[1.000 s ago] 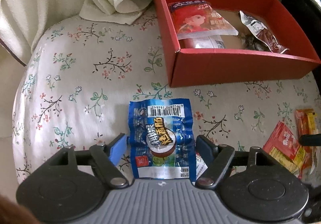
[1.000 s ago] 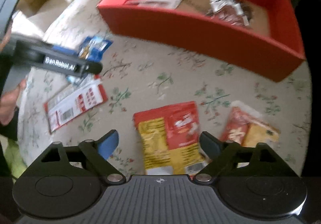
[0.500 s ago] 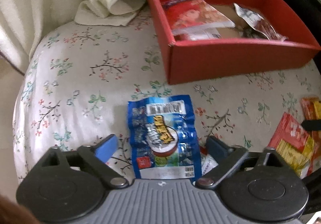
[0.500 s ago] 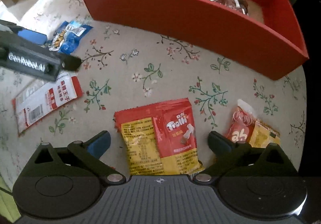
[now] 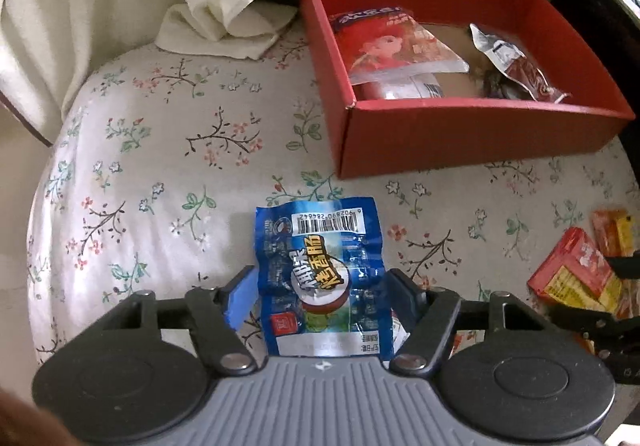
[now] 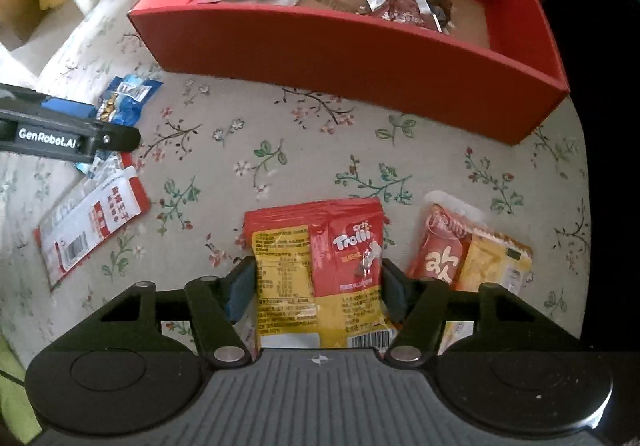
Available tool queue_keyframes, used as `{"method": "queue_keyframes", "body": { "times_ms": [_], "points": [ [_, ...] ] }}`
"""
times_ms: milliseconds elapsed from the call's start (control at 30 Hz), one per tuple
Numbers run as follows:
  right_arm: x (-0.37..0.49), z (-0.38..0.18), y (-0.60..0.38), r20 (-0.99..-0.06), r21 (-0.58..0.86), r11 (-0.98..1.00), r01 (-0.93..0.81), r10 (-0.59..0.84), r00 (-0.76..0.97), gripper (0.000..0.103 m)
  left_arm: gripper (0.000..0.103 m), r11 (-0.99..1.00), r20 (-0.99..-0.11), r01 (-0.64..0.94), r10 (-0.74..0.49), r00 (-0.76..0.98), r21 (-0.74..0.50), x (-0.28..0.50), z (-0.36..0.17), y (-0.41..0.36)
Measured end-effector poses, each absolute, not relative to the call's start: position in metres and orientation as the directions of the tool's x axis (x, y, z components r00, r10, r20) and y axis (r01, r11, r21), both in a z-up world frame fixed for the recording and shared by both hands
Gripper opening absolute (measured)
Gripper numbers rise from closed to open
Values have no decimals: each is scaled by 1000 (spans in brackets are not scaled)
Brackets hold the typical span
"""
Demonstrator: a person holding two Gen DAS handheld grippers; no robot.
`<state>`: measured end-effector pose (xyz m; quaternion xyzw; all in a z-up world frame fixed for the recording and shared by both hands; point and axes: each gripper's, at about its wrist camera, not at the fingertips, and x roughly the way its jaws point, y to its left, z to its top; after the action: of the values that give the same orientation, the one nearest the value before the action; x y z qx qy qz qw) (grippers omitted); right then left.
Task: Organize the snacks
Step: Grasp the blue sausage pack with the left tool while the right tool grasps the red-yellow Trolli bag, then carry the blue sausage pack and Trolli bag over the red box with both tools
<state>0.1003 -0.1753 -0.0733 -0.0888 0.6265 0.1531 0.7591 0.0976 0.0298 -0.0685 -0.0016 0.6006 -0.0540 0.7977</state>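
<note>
1. While both grippers point steeply down at the flowered cloth point(image 5: 160, 166), the red box point(image 5: 460, 138) sits at the far side of it, open at the top, with a plain brown floor.
2. At its left end the red box holds a red packet with a cartoon figure point(image 5: 392, 46), lying on top of a pale wrapper whose print cannot be read.
3. Toward its right end lies a crumpled silver and dark red packet point(image 6: 400, 2), apart from the first packet, with bare brown floor between them.
4. On the cloth just in front of the box lies the blue snack packet point(image 5: 320, 278). The left gripper point(image 5: 320, 294) has just been closing, and its jaws now stand at both side edges of this packet, pressing on it.
5. The right gripper point(image 6: 318, 282) has likewise just been closing, and its jaws now clamp the red and yellow Trolli packet point(image 6: 320, 270) by its sides, on the cloth well short of the box.
6. Outside the box lie two more snacks: a red and orange packet point(image 6: 476, 254) just right of the Trolli packet, and a red and white packet point(image 6: 88, 230) near the left gripper.
</note>
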Motion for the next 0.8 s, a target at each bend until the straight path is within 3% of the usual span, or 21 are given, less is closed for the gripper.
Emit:
{"method": "queue_keyframes", "body": {
  "times_ms": [433, 800],
  "points": [
    [114, -36, -184, -948, 85, 953, -291, 167, 270, 69, 61, 991, -940, 88, -125, 319, -102, 98, -46, 28],
    [120, -20, -179, -930, 99, 952, -291, 193, 314, 69, 61, 981, -921, 185, -117, 372, -50, 86, -31, 2]
  ]
}}
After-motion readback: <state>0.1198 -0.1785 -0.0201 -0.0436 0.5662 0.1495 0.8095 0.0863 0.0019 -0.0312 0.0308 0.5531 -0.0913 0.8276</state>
